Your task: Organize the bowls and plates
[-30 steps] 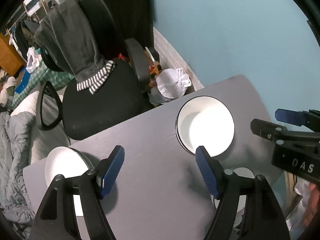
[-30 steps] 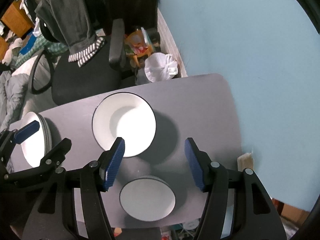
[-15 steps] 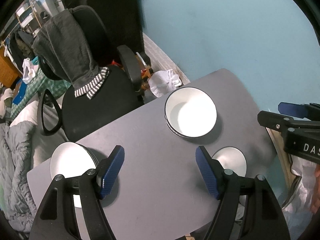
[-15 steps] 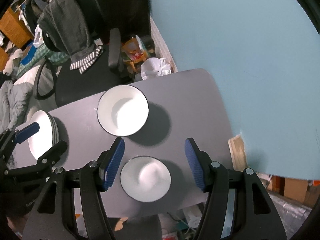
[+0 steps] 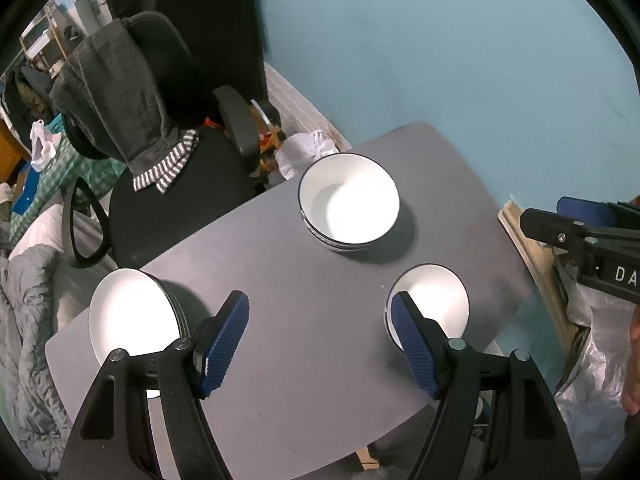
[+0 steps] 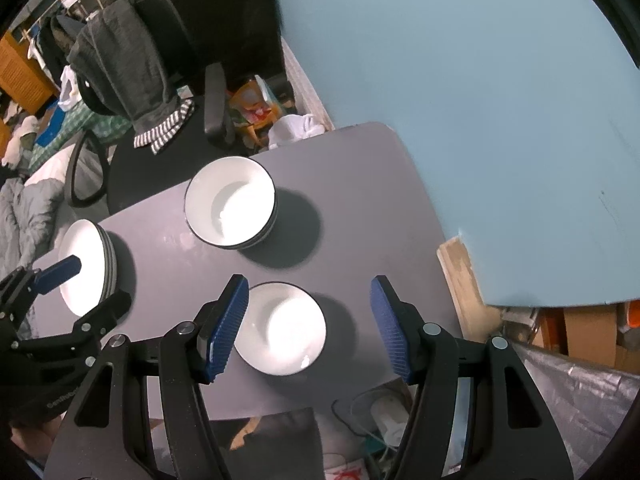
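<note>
Grey tabletop [image 5: 320,340]: plates [image 5: 132,320] stacked left, large bowls [image 5: 348,204] nested far, small bowls [image 6: 280,328] near, sorted by kind; left claw [image 5: 320,340] and right claw [image 6: 308,328] held open, empty.

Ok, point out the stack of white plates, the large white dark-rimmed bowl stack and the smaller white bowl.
Stack of white plates [image 6: 86,264], right wrist view, top plate's face.
Large white dark-rimmed bowl stack [image 6: 230,208], right wrist view, inner bottom.
Smaller white bowl [image 6: 286,328], right wrist view, inside.

The near side of the plate stack [image 5: 132,320] is covered by the left tongs [image 5: 320,340]. The small bowl [image 5: 434,300] is partly masked by one pad. The right tongs [image 5: 580,236] are cut off at the right edge. The tabletop [image 6: 360,208] near edge is hidden behind the tong arms.
</note>
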A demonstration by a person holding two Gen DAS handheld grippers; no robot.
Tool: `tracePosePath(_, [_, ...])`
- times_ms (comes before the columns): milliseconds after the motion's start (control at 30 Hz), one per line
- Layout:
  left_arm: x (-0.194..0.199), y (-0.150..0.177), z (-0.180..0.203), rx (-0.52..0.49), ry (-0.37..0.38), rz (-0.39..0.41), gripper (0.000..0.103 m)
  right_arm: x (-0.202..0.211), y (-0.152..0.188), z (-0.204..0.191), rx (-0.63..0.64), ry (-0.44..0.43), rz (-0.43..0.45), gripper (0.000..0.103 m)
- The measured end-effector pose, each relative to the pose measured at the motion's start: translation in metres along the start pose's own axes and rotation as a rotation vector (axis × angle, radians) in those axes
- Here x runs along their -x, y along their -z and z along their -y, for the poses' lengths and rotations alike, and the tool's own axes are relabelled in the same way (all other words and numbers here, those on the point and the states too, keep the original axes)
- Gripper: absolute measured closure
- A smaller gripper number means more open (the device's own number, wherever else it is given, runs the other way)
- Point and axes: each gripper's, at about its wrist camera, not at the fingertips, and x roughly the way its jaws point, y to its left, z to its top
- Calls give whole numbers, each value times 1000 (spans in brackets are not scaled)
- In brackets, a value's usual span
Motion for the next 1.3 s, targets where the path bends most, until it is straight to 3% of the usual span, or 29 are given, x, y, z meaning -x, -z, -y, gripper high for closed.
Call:
tracePosePath(300, [15, 10, 9, -30, 13, 15, 28, 13, 14, 5, -27, -4, 11, 40])
tracePosePath(633, [-1, 17, 12, -16, 50, -30, 28, 6, 26, 11, -61, -17, -15, 40])
tracePosePath(1067, [-69, 26, 19, 0, 79, -119, 28, -65, 64, 43, -159, -77, -106, 40])
tracePosePath(1300, [-99, 28, 23, 18, 101, -137, 28, -102, 77, 48, -143, -76, -131, 40])
